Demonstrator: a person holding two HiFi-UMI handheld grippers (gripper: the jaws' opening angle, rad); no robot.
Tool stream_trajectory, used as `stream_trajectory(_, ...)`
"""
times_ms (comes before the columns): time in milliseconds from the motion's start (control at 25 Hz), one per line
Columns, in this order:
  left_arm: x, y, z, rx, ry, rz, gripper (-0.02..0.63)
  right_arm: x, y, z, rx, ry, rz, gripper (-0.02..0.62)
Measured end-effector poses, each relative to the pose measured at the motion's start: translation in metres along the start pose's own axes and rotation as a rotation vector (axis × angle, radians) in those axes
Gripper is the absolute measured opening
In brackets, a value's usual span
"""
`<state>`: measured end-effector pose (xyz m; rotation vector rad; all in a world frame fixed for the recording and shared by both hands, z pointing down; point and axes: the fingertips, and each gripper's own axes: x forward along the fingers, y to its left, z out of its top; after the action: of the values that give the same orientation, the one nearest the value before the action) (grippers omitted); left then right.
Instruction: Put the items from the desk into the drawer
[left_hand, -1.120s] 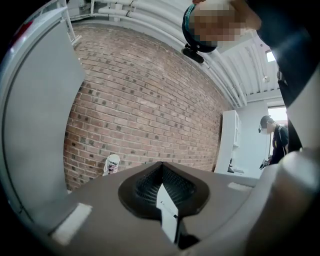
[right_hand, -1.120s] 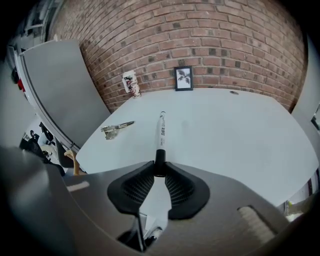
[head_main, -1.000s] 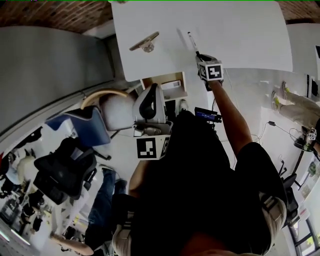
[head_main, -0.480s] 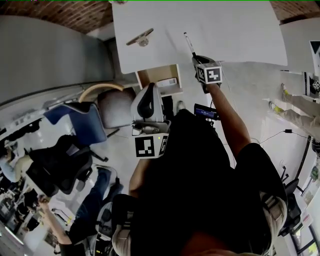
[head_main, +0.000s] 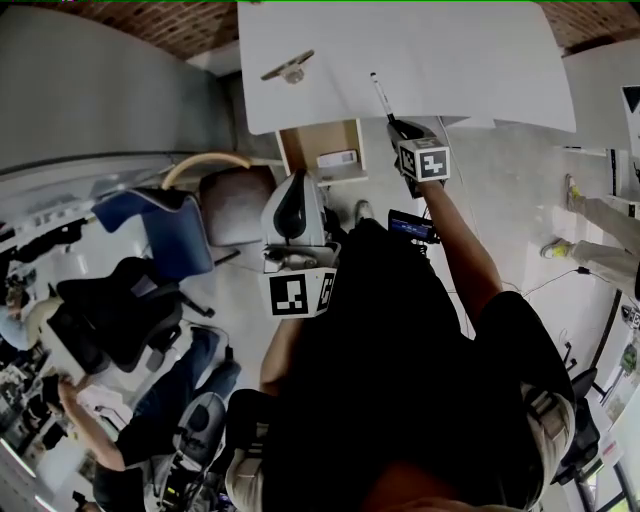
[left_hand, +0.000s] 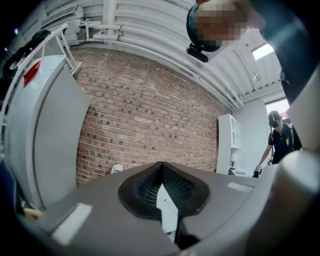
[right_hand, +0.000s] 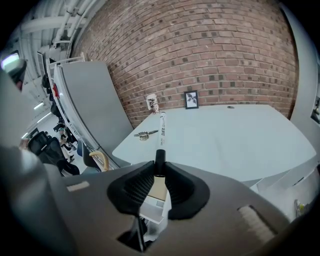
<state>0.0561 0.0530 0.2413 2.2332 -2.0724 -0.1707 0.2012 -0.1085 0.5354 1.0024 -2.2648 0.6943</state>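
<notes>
Over the last second the right hand-held gripper (head_main: 400, 124) has drawn back from over the white desk surface (head_main: 470, 60) to just past its near edge. It brings along the white pen with a black end (head_main: 379, 92). The pen is clamped by that black end between the narrow-set jaws of this hand-held gripper (right_hand: 159, 169), and its barrel (right_hand: 161, 127) points out over the near edge. It looks lifted clear, so the pick-up appears done and the carry to the open wooden drawer (head_main: 303, 150), under the near left corner, is in hand.

The left hand-held gripper (head_main: 298, 192) is held against the body. Its jaws are closed together on nothing (left_hand: 161, 172) and aim at a brick wall.

- One pen, in the grasp.
- One metal scissor-like tool (head_main: 288, 68), near the left edge of the surface (right_hand: 145, 133).
- One pale cup (right_hand: 152, 103) and one small framed picture (right_hand: 190, 99), at the far edge.
- One drawer, with one white box (head_main: 337, 158) in it.

The tool probably comes next.
</notes>
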Motion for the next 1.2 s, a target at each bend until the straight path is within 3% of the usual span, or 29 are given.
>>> stream_trajectory(320,-0.010,0.029,-0.004,-0.018,0.006,0.018,0.012,-0.005,0.029,-0.008,0.009,0.006,0.018,0.072)
stream_trajectory(720,-0.019,0.087,-0.017,-0.039,0.048,-0.023,0.012,0.013,0.077,-0.034,0.047,0.049,0.004,0.072)
stream_trajectory(1200,-0.013,0.129,-0.052,-0.054,0.103,-0.089,0.012,0.046,0.121,-0.098,0.053,0.169,0.002,0.072)
